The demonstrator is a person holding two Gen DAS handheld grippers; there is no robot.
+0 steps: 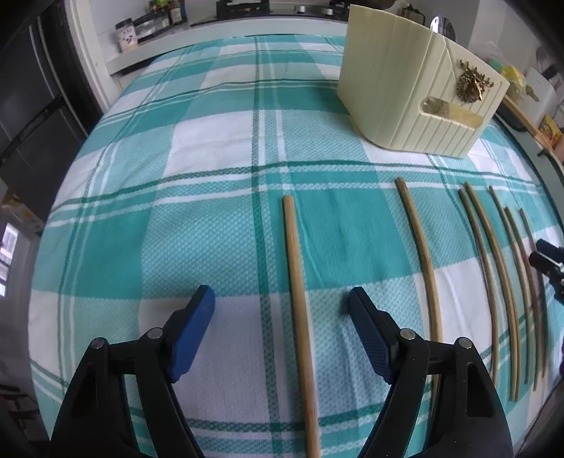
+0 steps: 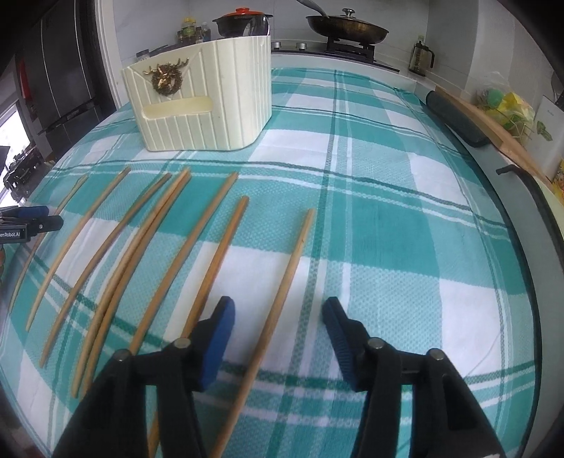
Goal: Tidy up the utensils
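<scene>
Your left gripper [image 1: 282, 299] is spread wide, nothing pinched. It hangs over the leftmost chopstick [image 1: 298, 310], which lies on the cloth in the gap between the blue pads [image 1: 192, 331], touching neither.

Your right gripper [image 2: 278, 310] is also spread, narrower than the left, pinching nothing. The rightmost chopstick [image 2: 282, 296] runs up through its gap, clear of both pads. The next chopstick [image 2: 222, 253] passes just beside and under the left pad.

All the chopsticks lie flat on the surface, on a teal-and-white checked cloth [image 2: 405, 229], roughly parallel, pointing toward the holder. In the right wrist view you get eight: two singles at the left, a close trio in the middle [image 2: 134, 260], then three spaced ones to the right.

The cream ribbed utensil holder [image 2: 204, 95] stands upright at the far side of the cloth, well apart from the chopstick tips, with a gold deer-and-wreath badge [image 2: 165, 79] on its front.

Behind it, a wok [image 2: 347, 26] and a red-lidded pot [image 2: 243, 21] sit on the stove.
</scene>
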